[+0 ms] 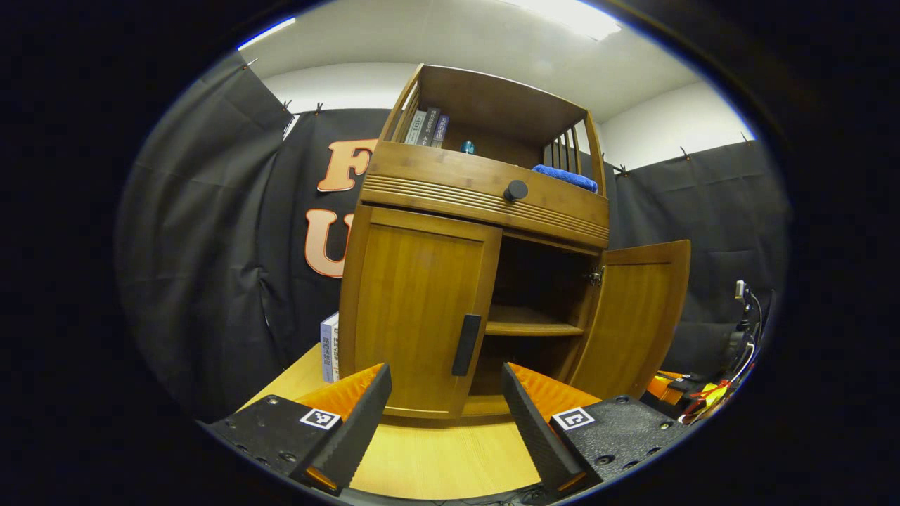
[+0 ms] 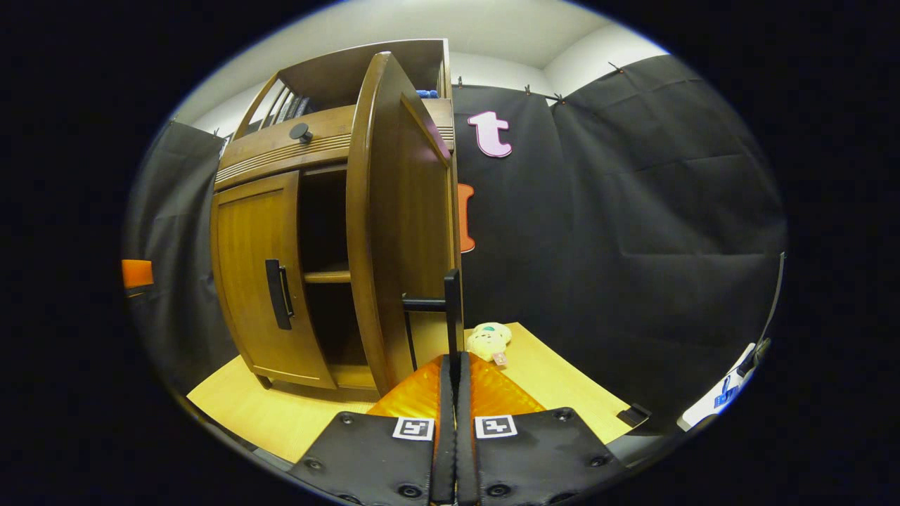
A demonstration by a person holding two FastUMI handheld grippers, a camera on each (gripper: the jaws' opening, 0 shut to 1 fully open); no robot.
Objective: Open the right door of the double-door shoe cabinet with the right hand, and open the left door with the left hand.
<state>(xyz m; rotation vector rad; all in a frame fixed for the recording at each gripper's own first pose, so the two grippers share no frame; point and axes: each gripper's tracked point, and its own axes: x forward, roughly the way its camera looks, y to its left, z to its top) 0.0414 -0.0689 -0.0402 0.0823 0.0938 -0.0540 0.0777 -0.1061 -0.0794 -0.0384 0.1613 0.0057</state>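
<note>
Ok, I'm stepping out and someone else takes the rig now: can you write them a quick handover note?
Right hand-held gripper: shut on the right door's handle.
Left hand-held gripper: open, holding nothing, aimed at the left door's handle but short of it.
Done: right door is swung wide open, shelf inside showing.
Left: left door is closed; grip its handle and pull it open.
</note>
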